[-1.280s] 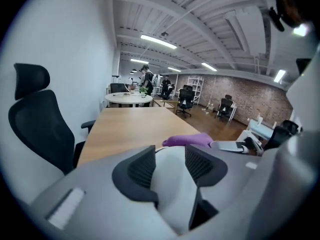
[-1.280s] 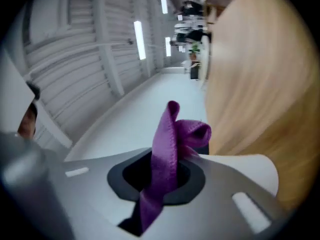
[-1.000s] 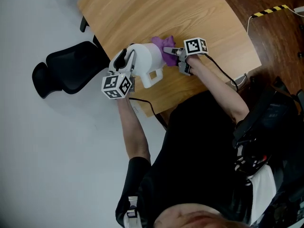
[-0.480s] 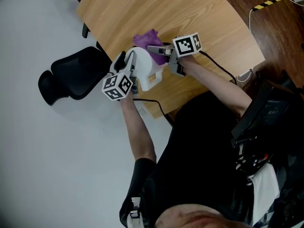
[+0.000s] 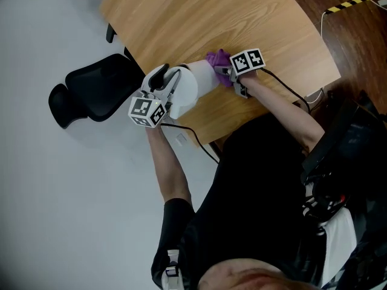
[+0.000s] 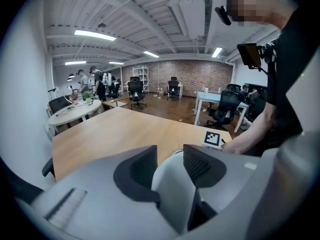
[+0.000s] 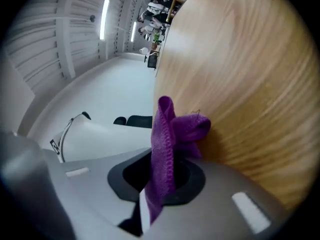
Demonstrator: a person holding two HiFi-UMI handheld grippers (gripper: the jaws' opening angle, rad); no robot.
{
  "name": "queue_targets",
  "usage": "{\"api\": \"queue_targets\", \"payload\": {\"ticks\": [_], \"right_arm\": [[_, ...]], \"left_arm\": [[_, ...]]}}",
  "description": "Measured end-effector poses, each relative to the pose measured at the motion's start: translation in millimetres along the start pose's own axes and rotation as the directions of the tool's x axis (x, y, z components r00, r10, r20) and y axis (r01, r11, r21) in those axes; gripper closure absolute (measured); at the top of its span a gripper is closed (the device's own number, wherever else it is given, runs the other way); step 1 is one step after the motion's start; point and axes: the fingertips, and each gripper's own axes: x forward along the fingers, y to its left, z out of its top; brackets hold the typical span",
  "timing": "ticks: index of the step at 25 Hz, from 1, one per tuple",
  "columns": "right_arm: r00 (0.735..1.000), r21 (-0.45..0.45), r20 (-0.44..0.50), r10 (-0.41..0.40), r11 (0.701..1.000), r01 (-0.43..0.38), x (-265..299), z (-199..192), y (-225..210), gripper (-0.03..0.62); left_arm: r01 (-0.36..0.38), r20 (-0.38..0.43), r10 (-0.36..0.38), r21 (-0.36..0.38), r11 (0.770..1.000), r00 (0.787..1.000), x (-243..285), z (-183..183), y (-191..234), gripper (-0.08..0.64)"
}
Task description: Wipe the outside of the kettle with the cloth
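A white kettle (image 5: 188, 85) stands tilted near the front edge of the wooden table (image 5: 242, 17). My left gripper (image 5: 167, 88) comes at it from the left, its jaws closed around the white handle (image 6: 176, 184). The purple cloth (image 5: 219, 60) hangs bunched from my right gripper (image 5: 224, 71), which is shut on it at the kettle's right side. In the right gripper view the cloth (image 7: 167, 139) stands up between the jaws, with the kettle's white wall (image 7: 100, 134) just to the left of it. The spot where cloth meets kettle is hidden.
A black office chair (image 5: 97, 89) stands on the pale floor left of the table. A cable (image 5: 290, 98) runs from the right gripper over the table's edge. More desks and chairs (image 6: 135, 91) and people stand far back in the room.
The right gripper carried the cloth up over the kettle's top toward the left, then back down to its right side. The left gripper rolled and the kettle tipped with it.
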Motion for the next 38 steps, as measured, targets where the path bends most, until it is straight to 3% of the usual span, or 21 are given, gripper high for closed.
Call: {"api": "queue_targets", "payload": {"ticks": [1,2,3,4,5,6,7,10,14,16,18,21,23,26,27,29,31,33,34,36,38], "right_arm": [[1.000,0.000,0.001,0.018,1.000,-0.018,-7.0,-6.4,6.5,0.556],[0.997,-0.006,0.029,0.068,0.998,-0.067,-16.5,-5.0,25.5,0.555],[0.984,-0.021,0.078,0.163,0.987,-0.161,-28.6,4.4,59.6,0.555],[0.947,-0.058,0.130,0.294,0.956,-0.289,-42.3,19.7,105.9,0.555],[0.887,-0.118,0.163,0.433,0.901,-0.418,-55.1,36.6,155.8,0.555],[0.827,-0.167,0.167,0.537,0.842,-0.513,-63.0,50.1,195.7,0.554],[0.801,-0.158,0.156,0.578,0.815,-0.558,-62.1,57.1,213.3,0.554],[0.853,0.074,0.098,0.513,0.851,-0.520,-24.2,58.1,160.8,0.552],[0.954,0.273,-0.037,0.298,0.921,-0.277,28.7,-6.7,26.0,0.552],[0.978,0.225,-0.129,0.167,0.965,-0.135,31.0,-13.8,-7.3,0.552],[0.974,0.102,-0.222,0.035,0.995,-0.013,25.2,5.6,-24.3,0.552],[0.946,-0.086,-0.303,-0.120,0.991,0.099,22.0,14.7,-20.7,0.554],[0.937,-0.191,-0.284,-0.203,0.970,0.153,25.4,15.4,-6.4,0.554],[0.961,-0.219,-0.147,-0.235,0.955,0.200,10.7,33.4,41.3,0.554],[0.967,-0.203,-0.090,-0.237,0.955,0.215,0.0,44.8,62.5,0.554],[0.972,-0.182,0.017,-0.233,0.955,0.232,-21.7,65.4,101.9,0.552],[0.973,-0.211,0.090,-0.211,0.951,0.225,-35.6,67.2,123.3,0.552],[0.969,-0.149,0.122,-0.214,0.961,0.231,-43.0,48.3,126.7,0.552],[0.978,-0.144,0.125,-0.168,0.972,0.186,-41.3,41.9,136.0,0.552],[0.993,-0.242,0.113,-0.023,0.969,0.050,-31.8,40.2,164.5,0.552],[0.990,-0.311,0.124,-0.073,0.944,0.108,-37.1,35.7,167.6,0.552]], "left_arm": [[-0.003,-0.004,0.003,0.005,1.000,1.000,-1.8,0.5,-1.3,0.302],[-0.027,-0.010,0.027,0.000,1.000,1.000,-5.1,1.3,-1.9,0.277],[-0.059,-0.017,0.058,-0.015,0.998,0.998,-9.2,1.9,-2.5,0.273],[-0.085,-0.022,0.084,-0.034,0.996,0.996,-12.8,1.8,-3.8,0.276],[-0.102,-0.025,0.101,-0.055,0.993,0.995,-15.1,0.7,-5.6,0.273],[-0.108,-0.025,0.107,-0.069,0.992,0.994,-15.8,-1.2,-7.5,0.281],[-0.105,-0.023,0.103,-0.074,0.992,0.994,-14.5,-3.4,-9.0,0.284],[-0.065,-0.023,0.063,-0.064,0.996,0.998,-6.4,-12.3,-10.2,0.270],[-0.010,-0.105,0.002,-0.070,0.998,0.994,-27.0,-31.4,-43.2,0.273],[0.005,-0.120,-0.013,-0.062,0.998,0.993,-28.5,-21.3,-50.3,0.273],[-0.002,-0.100,-0.002,-0.039,0.999,0.995,-20.4,0.1,-46.3,0.273],[-0.079,0.016,0.080,-0.064,0.995,0.997,-45.0,34.2,-29.4,0.272],[-0.169,0.156,0.191,-0.144,0.975,0.969,-103.0,43.4,3.1,0.197],[-0.204,0.257,0.308,-0.362,0.909,0.916,-205.0,-27.4,47.3,0.100],[-0.185,0.257,0.312,-0.419,0.889,0.915,-223.2,-66.7,53.8,0.065],[-0.151,0.239,0.285,-0.458,0.876,0.928,-228.4,-130.6,63.4,0.041],[-0.130,0.183,0.223,-0.414,0.901,0.957,-206.3,-179.3,49.6,0.025],[-0.140,0.094,0.178,-0.318,0.938,0.979,-167.6,-207.0,31.7,0.025],[-0.156,0.060,0.178,-0.267,0.951,0.982,-145.2,-209.9,30.7,0.025],[-0.190,0.036,0.200,-0.193,0.963,0.979,-104.4,-203.0,41.6,0.026],[-0.197,0.050,0.206,-0.132,0.971,0.977,-82.1,-183.7,51.1,0.058]]}}
